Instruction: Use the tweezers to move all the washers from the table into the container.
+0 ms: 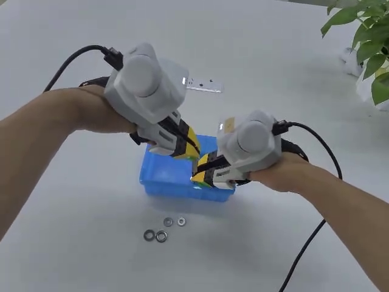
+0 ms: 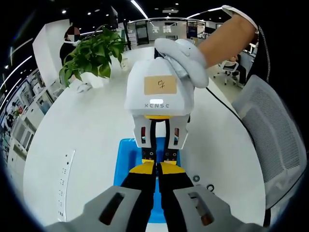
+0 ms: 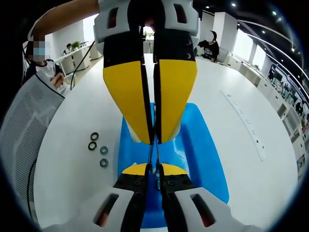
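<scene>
Head view: four small silver ring washers (image 1: 164,230) lie near blue container (image 1: 167,177).

Left gripper (image 1: 192,148) and right gripper (image 1: 200,175) meet tip to tip, jaws closed.

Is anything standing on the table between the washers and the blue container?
Nothing visible does. The washers lie on the bare white table near the blue container's wall, apart from it, with open surface between them.
</scene>
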A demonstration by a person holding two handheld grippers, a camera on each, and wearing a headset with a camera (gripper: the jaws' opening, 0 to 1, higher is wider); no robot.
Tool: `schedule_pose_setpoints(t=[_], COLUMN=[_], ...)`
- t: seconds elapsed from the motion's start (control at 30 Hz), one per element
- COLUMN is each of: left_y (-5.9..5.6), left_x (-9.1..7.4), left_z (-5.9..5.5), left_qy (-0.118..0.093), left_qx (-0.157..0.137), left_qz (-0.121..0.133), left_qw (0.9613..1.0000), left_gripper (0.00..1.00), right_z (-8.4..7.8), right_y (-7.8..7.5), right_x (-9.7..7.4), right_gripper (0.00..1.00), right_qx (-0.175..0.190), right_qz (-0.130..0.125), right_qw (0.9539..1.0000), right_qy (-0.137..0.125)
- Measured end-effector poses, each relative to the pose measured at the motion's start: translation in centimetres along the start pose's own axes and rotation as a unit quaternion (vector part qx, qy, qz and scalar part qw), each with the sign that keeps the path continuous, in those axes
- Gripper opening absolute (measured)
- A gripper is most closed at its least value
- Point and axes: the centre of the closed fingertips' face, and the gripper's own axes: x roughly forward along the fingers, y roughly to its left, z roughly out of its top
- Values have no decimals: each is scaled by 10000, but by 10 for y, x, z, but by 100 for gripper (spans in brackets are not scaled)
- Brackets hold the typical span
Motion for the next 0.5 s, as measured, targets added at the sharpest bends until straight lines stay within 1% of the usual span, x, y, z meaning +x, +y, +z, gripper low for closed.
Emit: schedule_pose_setpoints(t=[0.17,0.37,0.5], left_y=[0,-1,-1], left_x=[0,-1,-2], left_z=[0,0,3], left_qy=[-1,25,2], left_qx=[-47,-14,-4], left_qz=[-3,-9,0], left_qw=[10000,10000,10000], left_gripper=[5,5,5], right_z=[0,1,3], right_y=[0,0,0], right_x=[0,0,-2], right_gripper=[11,11,11], right_qx=[-13,-76,-90], right_qz=[-12,-10,-28], right_qw=[10000,10000,10000], right_qy=[12,49,27])
